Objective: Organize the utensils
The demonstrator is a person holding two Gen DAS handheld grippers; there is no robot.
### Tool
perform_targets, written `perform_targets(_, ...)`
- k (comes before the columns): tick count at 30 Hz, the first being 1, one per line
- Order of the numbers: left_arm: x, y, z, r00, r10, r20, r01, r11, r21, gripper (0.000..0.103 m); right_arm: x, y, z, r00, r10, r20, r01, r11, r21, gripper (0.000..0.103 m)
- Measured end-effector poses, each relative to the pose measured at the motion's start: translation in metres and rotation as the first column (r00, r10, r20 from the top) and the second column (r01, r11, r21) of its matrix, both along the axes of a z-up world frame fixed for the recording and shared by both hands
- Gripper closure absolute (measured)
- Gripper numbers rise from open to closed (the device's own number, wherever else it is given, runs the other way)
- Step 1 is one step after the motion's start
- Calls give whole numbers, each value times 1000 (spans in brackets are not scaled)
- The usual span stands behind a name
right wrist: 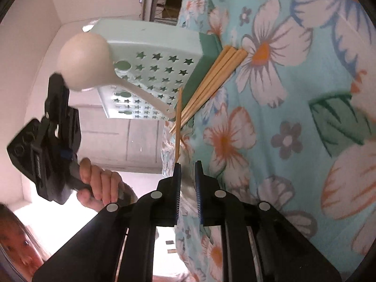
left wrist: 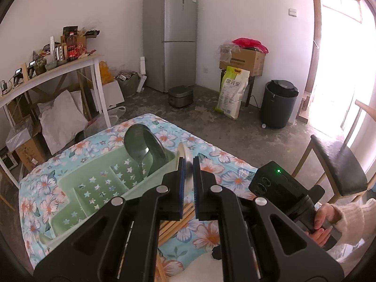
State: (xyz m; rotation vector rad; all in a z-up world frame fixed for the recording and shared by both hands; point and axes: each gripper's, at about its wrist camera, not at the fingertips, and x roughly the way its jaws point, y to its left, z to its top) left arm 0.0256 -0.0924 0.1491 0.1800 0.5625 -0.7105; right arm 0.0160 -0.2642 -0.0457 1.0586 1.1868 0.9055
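Note:
A pale green utensil holder (left wrist: 94,188) with star cutouts stands on the flowered tablecloth (left wrist: 223,178); it also shows in the right wrist view (right wrist: 152,54). A dark green ladle (left wrist: 143,145) stands in its far compartment. My left gripper (left wrist: 187,171) is shut on a cream spoon (left wrist: 184,152), which shows in the right wrist view (right wrist: 82,61) above the holder. My right gripper (right wrist: 187,171) holds one wooden chopstick (right wrist: 178,127) against its left pad. Several more chopsticks (right wrist: 211,77) lie on the cloth beside the holder.
A chair (left wrist: 338,164) stands to the right of the table. A white shelf table (left wrist: 54,72) with clutter is at the left. A fridge (left wrist: 170,35), a rice cooker (left wrist: 181,96), a rice bag (left wrist: 232,91) and a bin (left wrist: 278,103) are beyond.

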Motion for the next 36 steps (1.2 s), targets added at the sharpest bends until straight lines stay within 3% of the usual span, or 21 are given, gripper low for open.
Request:
perform_targets(5,-2,9,4,1000,5,-3,-5,1000,-26,97,-10,-2,16,996,-85,20,87,990,-112,94)
perform_targets(12,-1,34,28,1000,9,-19,-12,987,-157,99,-39,-18,64,986,-142,87,145,989,-37,100)
perform_targets(17,21,61,49,997,20,-78,-46,940,-338,100,-51,-68,95,972,-198,125,199,980,3,100)
perform_targets(21,42,81,56,988,9,-153,-83,868,-490,101,-59,-87,128,955,-225,193,220,974,47,101)
perform_targets(22,45,83,57,988,16,-154,-92,861,-500,101,-59,-87,136,951,-224,213,220,974,42,101)
perform_targets(25,47,81,59,989,5,-147,-80,858,-508,101,-59,-86,146,942,-208,262,219,976,-13,101)
perform_targets(30,54,80,57,988,-3,-158,-85,833,-547,101,-58,-74,122,957,-161,242,203,966,-158,100)
perform_targets(34,68,86,60,987,5,-161,-104,787,-608,101,-62,-47,102,954,-42,298,164,901,-401,97)
perform_targets(36,74,88,60,987,7,-162,-109,766,-633,101,-65,-36,98,946,17,325,146,870,-470,97)
